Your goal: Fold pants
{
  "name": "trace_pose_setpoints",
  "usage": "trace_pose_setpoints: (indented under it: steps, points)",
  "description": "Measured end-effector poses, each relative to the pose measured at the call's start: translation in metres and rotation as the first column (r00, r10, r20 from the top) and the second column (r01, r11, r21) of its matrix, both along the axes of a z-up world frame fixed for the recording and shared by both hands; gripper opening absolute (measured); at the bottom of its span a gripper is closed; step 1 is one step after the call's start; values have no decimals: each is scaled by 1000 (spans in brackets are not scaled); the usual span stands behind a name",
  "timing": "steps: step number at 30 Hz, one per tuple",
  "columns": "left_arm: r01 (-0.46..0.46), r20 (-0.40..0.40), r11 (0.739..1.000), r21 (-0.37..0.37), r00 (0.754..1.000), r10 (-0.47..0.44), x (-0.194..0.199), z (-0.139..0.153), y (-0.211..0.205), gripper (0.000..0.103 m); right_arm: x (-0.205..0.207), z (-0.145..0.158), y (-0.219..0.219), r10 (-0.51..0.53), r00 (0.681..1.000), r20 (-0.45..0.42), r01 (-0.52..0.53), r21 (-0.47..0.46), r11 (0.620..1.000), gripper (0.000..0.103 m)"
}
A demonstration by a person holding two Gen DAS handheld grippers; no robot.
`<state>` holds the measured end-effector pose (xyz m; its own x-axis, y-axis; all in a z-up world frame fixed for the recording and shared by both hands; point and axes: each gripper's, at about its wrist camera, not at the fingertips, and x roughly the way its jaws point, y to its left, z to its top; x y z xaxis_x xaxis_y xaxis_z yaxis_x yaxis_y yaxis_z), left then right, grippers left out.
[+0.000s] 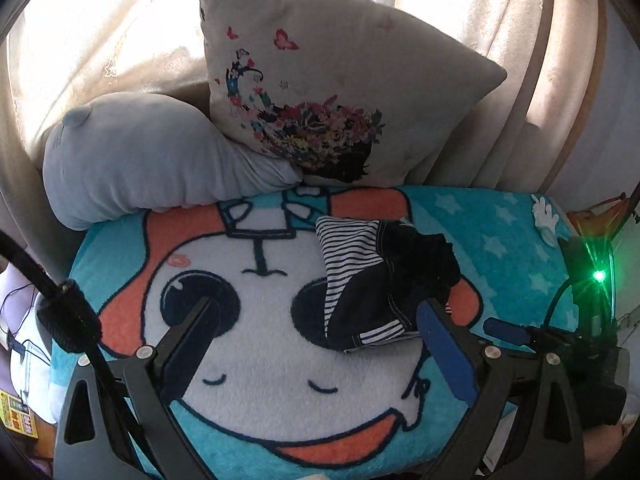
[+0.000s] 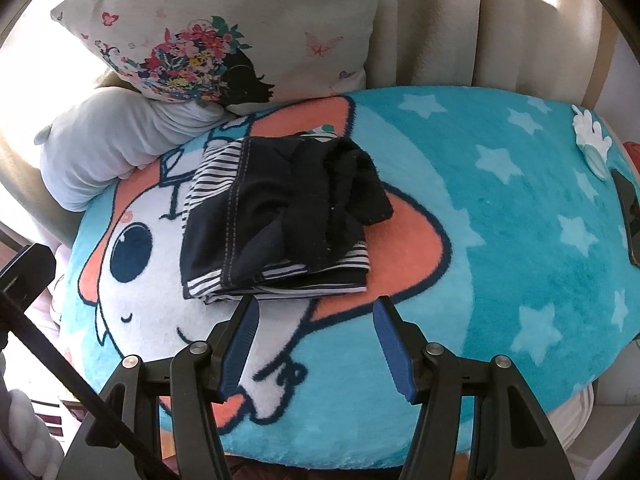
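Observation:
Small dark navy pants with striped trim [image 2: 276, 216] lie folded in a compact bundle on a blue cartoon blanket [image 2: 500, 208]. They also show in the left wrist view [image 1: 384, 280], right of centre. My left gripper [image 1: 320, 312] is open and empty, its right finger [image 1: 444, 344] just beside the bundle's near edge. My right gripper [image 2: 314, 312] is open and empty, just in front of the bundle's near edge. Part of the right gripper [image 1: 516, 334] shows at the right of the left wrist view.
A floral cushion [image 1: 320, 80] and a grey plush pillow [image 1: 140, 156] lean at the blanket's far edge against a cream sofa back [image 1: 100, 40]. A white glove-shaped item [image 2: 592, 136] and a dark flat object [image 2: 630, 216] lie at the blanket's right edge.

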<state>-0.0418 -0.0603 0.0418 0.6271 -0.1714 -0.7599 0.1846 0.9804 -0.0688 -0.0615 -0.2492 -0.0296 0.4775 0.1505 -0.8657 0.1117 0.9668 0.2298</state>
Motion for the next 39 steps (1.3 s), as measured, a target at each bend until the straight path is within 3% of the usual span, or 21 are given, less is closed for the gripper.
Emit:
trace_pose_setpoints:
  steps: [19,39]
  points:
    - [-49,-95,999,-2,994,48,11,-19,-23,98,14,-13,-22,51,998,-31,-51,8,999,65]
    - [-179,-211,984,10,961,178,22,-47,-30,98,33,-28,-33,156,986,-57,-156,-3,988,65]
